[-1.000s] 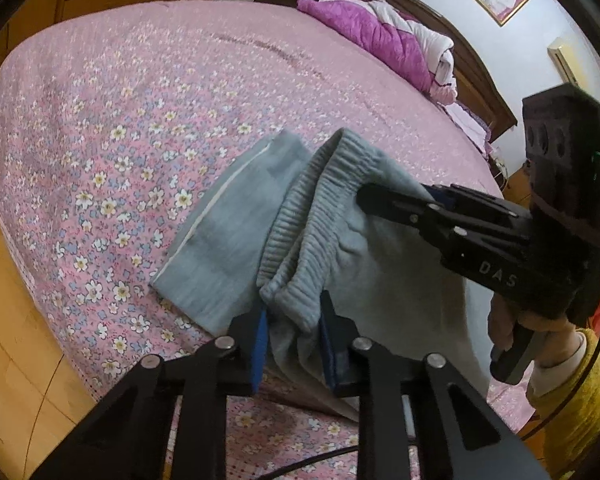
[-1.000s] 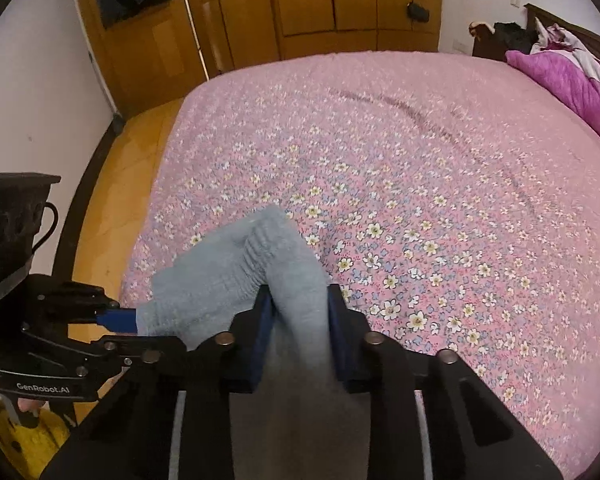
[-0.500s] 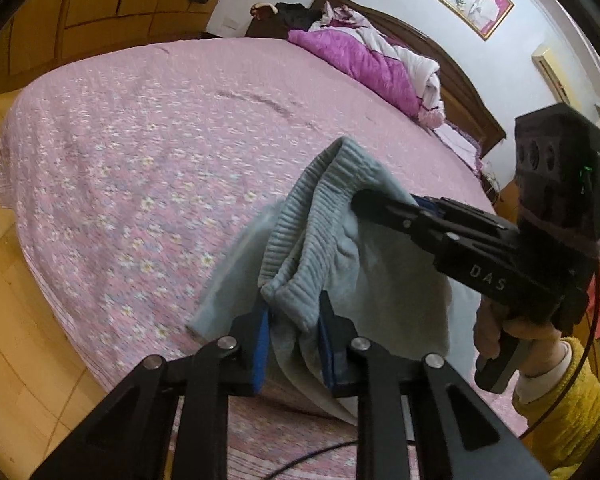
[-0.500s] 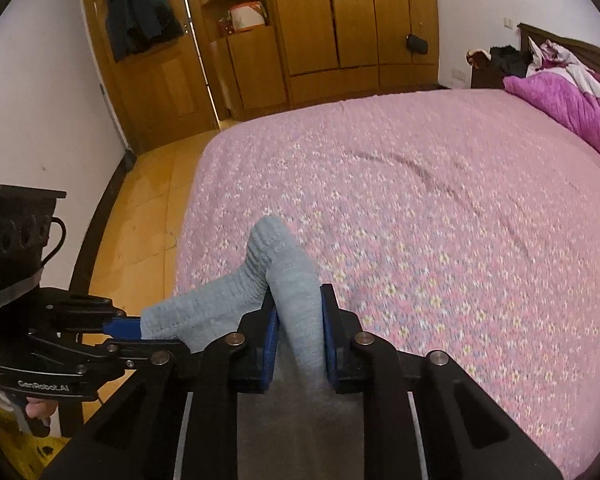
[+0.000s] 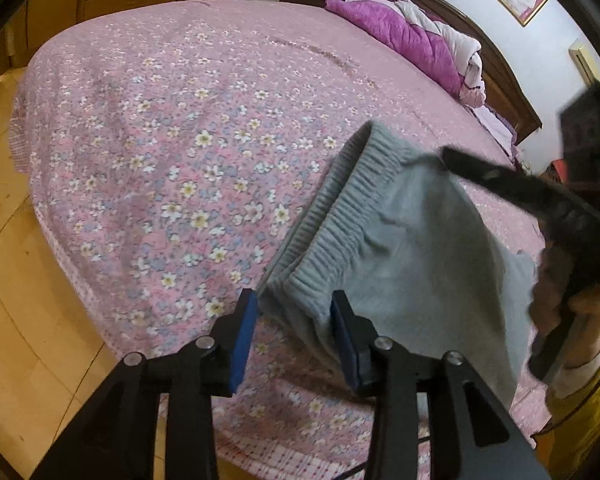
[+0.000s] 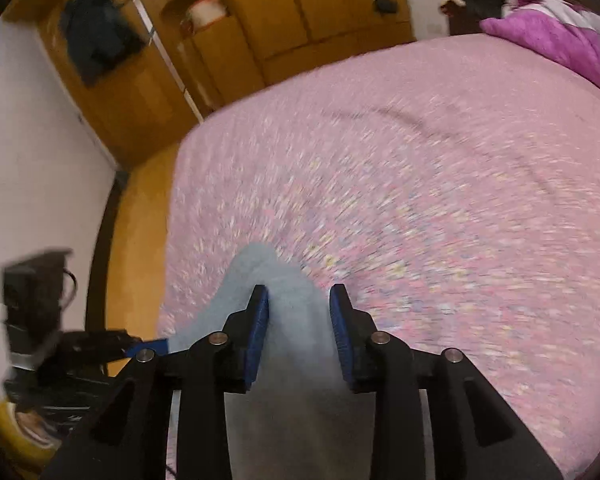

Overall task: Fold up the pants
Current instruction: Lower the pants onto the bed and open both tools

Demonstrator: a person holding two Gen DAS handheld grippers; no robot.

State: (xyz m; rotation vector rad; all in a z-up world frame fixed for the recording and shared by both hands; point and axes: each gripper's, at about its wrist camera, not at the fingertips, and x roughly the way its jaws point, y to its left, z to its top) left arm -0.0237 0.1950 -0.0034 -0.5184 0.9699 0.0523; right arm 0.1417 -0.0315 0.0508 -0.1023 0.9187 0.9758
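While the gray pants point(image 5: 400, 248) lie at the near edge of the pink floral bedspread point(image 5: 188, 152), both grippers sit at the ribbed waistband point(image 5: 340, 216). Left wrist view: left gripper point(image 5: 294, 336) at 6 o'clock, blue pads spread wide. One corner of the waistband lies between them, close to the right pad; a clear gap shows at the left pad. No clamping visible. Pants body spreads from the pads toward 3 o'clock, waistband running up toward 1 o'clock.

Right gripper point(image 5: 452, 160) enters from 3 o'clock in the same view, motion-blurred, its tip at the far waistband corner. The holder's hand point(image 5: 572, 312) grips its handle at 4 o'clock, yellow sleeve below.

Right wrist view, heavily blurred: right gripper point(image 6: 298, 320) with fingers set apart, gray fabric point(image 6: 288, 320) filling the space between; contact with the pads cannot be judged. Left gripper point(image 6: 152, 346) shows at 8 o'clock, blue pad beside the cloth edge.

Purple quilt point(image 5: 404, 36) bunched at the headboard, 1 o'clock. Wooden wardrobe point(image 6: 260, 20) at 12 o'clock in the right view.
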